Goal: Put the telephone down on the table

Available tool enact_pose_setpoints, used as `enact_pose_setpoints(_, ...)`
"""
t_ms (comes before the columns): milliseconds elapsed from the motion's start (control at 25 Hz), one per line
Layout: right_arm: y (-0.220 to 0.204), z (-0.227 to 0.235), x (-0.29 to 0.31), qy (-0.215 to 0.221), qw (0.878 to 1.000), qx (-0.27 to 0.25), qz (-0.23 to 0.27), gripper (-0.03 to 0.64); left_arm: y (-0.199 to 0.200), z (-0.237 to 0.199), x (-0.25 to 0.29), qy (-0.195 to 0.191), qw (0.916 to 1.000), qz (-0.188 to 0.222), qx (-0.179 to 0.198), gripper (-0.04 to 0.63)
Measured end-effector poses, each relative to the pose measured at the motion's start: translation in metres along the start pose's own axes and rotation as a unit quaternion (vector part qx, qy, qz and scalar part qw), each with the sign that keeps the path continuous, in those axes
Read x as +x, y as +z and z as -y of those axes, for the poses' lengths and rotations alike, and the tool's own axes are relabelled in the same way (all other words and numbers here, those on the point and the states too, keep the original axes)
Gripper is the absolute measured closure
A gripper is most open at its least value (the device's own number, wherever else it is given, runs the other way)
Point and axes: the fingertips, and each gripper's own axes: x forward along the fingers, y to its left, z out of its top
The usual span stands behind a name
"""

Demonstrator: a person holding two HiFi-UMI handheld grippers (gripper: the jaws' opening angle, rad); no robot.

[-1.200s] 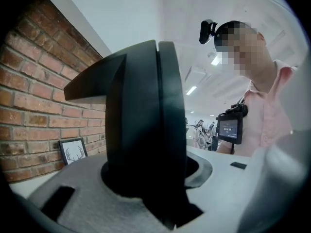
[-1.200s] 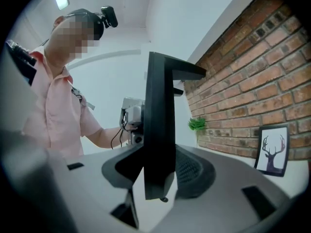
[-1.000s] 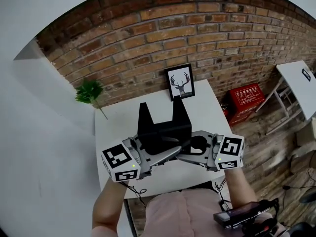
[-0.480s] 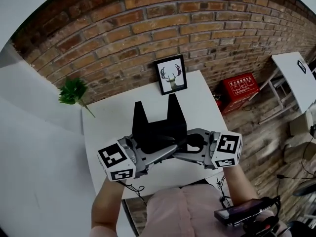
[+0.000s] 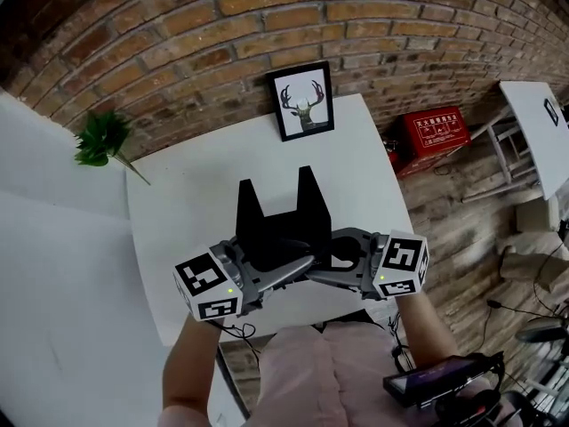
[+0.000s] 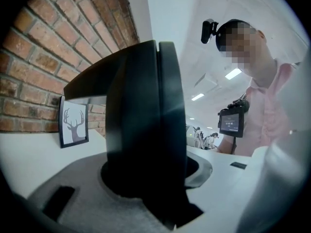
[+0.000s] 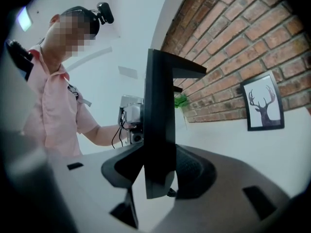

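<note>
The telephone (image 5: 283, 225) is a black angular body with two upright prongs at its far end, held between both grippers above the white table (image 5: 178, 203). My left gripper (image 5: 286, 272) is shut on its near left part, and my right gripper (image 5: 331, 265) is shut on its near right part. The left gripper view has the telephone (image 6: 146, 130) as a dark slab standing between the grey jaws of the left gripper (image 6: 155, 183). Seen from the right gripper, the telephone (image 7: 159, 125) is a thin black edge clamped in the right gripper (image 7: 158, 178). Whether it touches the table I cannot tell.
A framed deer picture (image 5: 300, 100) leans on the brick wall at the table's far edge. A green plant (image 5: 100, 139) stands at the far left corner. On the floor to the right are a red box (image 5: 431, 136) and another white table (image 5: 538, 123).
Both grippers have sunk toward the table with the telephone still between them, and both have rolled a little. The grips look the same.
</note>
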Motion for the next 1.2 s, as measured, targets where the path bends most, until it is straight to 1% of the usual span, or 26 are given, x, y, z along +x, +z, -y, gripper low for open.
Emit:
enact_pose_setpoints(200,-0.026,0.016,0.005,0.002,0.999,0.032,-0.012,0.428,-0.027,-0.019,0.006,0.001,0.9993,-0.008,-0.037,0.423)
enact_pose_setpoints(400,-0.052,0.028,0.011,0.004,0.997,0.070,-0.021,0.425,-0.057,-0.035,0.009,0.001,0.9968,-0.016,-0.078,0.423)
enact_pose_setpoints(560,-0.068,0.036,0.012,-0.002,0.996,0.080,-0.030,0.421,-0.073,-0.043,0.012,0.003,0.9952,-0.023,-0.095,0.423)
enact_pose_setpoints(680,-0.079,0.042,0.012,-0.012,0.995,0.084,-0.045,0.393,-0.083,-0.047,0.014,0.004,0.9938,-0.028,-0.108,0.425)
enact_pose_setpoints(840,-0.078,0.047,0.009,-0.019,0.995,0.086,-0.043,0.388,-0.088,-0.053,0.013,0.005,0.9924,-0.027,-0.120,0.425)
enact_pose_setpoints(1040,-0.069,0.055,0.003,-0.025,0.995,0.096,-0.021,0.437,-0.096,-0.060,0.013,0.007,0.9910,-0.032,-0.130,0.425)
enact_pose_setpoints(1200,-0.074,0.060,0.005,-0.029,0.993,0.107,-0.029,0.445,-0.102,-0.066,0.014,0.007,0.9891,-0.032,-0.144,0.425)
